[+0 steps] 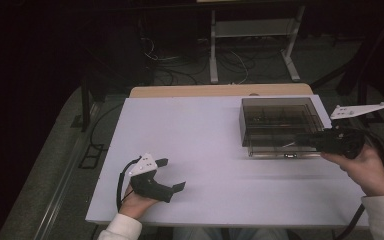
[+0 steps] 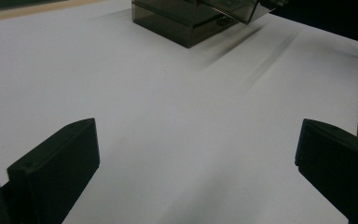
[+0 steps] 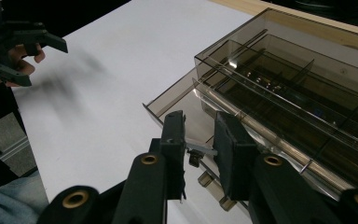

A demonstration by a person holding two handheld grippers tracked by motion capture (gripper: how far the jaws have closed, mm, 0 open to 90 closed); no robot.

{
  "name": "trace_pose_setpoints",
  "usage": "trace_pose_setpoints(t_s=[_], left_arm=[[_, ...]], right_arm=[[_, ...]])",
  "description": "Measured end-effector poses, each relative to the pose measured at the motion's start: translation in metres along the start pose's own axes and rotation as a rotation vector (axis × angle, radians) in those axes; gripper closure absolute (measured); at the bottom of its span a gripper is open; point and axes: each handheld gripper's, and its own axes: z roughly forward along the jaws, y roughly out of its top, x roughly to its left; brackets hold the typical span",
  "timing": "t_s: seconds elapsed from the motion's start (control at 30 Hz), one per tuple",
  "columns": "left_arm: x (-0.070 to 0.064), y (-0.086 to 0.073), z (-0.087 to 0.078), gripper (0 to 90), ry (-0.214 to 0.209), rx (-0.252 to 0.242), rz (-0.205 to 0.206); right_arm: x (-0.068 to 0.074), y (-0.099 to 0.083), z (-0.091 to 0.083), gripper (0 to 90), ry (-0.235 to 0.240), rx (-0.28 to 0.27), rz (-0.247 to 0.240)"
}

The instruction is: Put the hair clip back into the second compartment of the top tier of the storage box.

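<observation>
A smoky see-through compartment box [image 1: 277, 122] [image 2: 191, 18] [image 3: 298, 84] stands at the table's right back. Its low drawer [image 3: 172, 100] sticks out a little at the front. My right gripper [image 1: 300, 140] [image 3: 200, 135] reaches in from the right and is shut on the drawer's small handle tab [image 3: 201, 150]. At the front left, my left gripper [image 1: 172, 174] [image 2: 196, 154] rests in a hand on the white tabletop [image 1: 205, 135], open, with nothing between its fingers. The right gripper view shows that left gripper [image 3: 39, 63] far off at the upper left.
A wooden strip [image 1: 220, 90] runs along the table's back edge. Behind it on the dark floor lie cables [image 1: 230, 62] and a white metal stand [image 1: 250, 45]. White surface stretches between the left gripper and the box.
</observation>
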Motion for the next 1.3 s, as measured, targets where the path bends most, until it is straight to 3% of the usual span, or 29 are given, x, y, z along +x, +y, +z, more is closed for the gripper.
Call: trace_pose_setpoints(t_s=[0.63, 1.3], left_arm=[[0.0, 0.0, 0.0, 0.0, 0.0, 0.001, 0.0], [0.001, 0.0, 0.0, 0.0, 0.001, 0.002, -0.001]], right_arm=[[-0.022, 0.002, 0.016, 73.4, -0.024, 0.041, 0.034], [-0.035, -0.001, 0.039, 73.3, -0.04, 0.086, 0.043]])
